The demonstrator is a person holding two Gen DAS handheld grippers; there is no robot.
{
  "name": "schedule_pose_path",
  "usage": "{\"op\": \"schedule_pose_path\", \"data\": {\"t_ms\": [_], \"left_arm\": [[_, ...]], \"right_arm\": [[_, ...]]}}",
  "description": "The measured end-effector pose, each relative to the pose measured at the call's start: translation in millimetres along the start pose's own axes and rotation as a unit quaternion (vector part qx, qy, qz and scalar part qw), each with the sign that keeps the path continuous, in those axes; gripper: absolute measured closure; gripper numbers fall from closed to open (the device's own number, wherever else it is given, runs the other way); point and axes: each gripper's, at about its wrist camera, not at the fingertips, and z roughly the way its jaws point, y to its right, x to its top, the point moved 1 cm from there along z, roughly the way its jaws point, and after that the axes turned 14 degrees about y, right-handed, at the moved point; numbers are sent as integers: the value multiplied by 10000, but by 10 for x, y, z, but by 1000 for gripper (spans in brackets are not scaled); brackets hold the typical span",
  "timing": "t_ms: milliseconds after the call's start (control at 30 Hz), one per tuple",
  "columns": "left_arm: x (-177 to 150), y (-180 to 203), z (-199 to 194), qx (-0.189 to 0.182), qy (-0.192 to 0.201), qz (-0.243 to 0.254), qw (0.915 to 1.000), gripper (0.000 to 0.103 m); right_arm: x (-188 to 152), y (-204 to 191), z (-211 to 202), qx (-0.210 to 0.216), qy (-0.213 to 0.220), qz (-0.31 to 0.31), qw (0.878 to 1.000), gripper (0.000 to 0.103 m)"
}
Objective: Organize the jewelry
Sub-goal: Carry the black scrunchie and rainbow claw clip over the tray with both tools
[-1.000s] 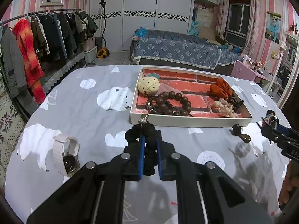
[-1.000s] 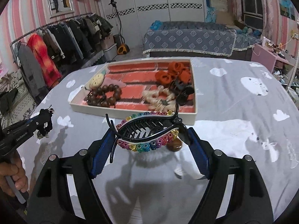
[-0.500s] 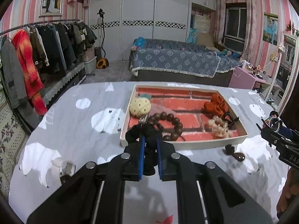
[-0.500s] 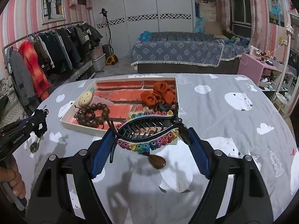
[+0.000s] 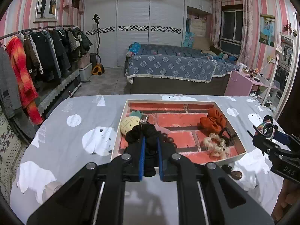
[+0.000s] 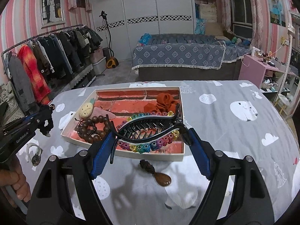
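My left gripper is shut on a black scrunchie, held above the near left corner of the white tray with a red brick-pattern floor. My right gripper is shut on a rainbow-flowered black hair claw, held over the tray's near edge. The tray holds a pineapple clip, a brown bead bracelet, an orange scrunchie and a pale braided tie. The right gripper also shows in the left wrist view. The left gripper shows in the right wrist view.
A brown teardrop hair clip lies on the grey bear-print tablecloth just in front of the tray. A white watch lies on the cloth at the left. A clothes rack and a bed stand beyond the table.
Both grippers have risen and moved forward towards the tray with their items. The left gripper with the scrunchie now hangs over the tray's near left corner; the hair claw now hangs over the tray's near edge.
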Motion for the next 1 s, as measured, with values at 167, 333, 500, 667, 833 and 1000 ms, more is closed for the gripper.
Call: {"op": "schedule_pose_path", "data": {"t_ms": [167, 333, 500, 667, 833, 1000], "left_arm": [[33, 27, 191, -60, -44, 23, 10000, 91], [54, 23, 360, -139, -86, -27, 9999, 91], [145, 53, 492, -190, -33, -2, 9998, 91], [210, 90, 680, -182, -44, 72, 9998, 91], [212, 79, 887, -214, -134, 2, 9997, 91], [169, 57, 1106, -210, -247, -52, 9995, 91]], "right_arm": [[49, 21, 141, 34, -2, 18, 10000, 26], [74, 1, 350, 50, -46, -75, 9999, 26], [117, -9, 535, 11, -50, -95, 9999, 26], [186, -31, 720, -15, -33, -173, 9998, 26], [250, -37, 883, -23, -9, -186, 9998, 26], [263, -14, 1087, -57, -81, -180, 9998, 26]]}}
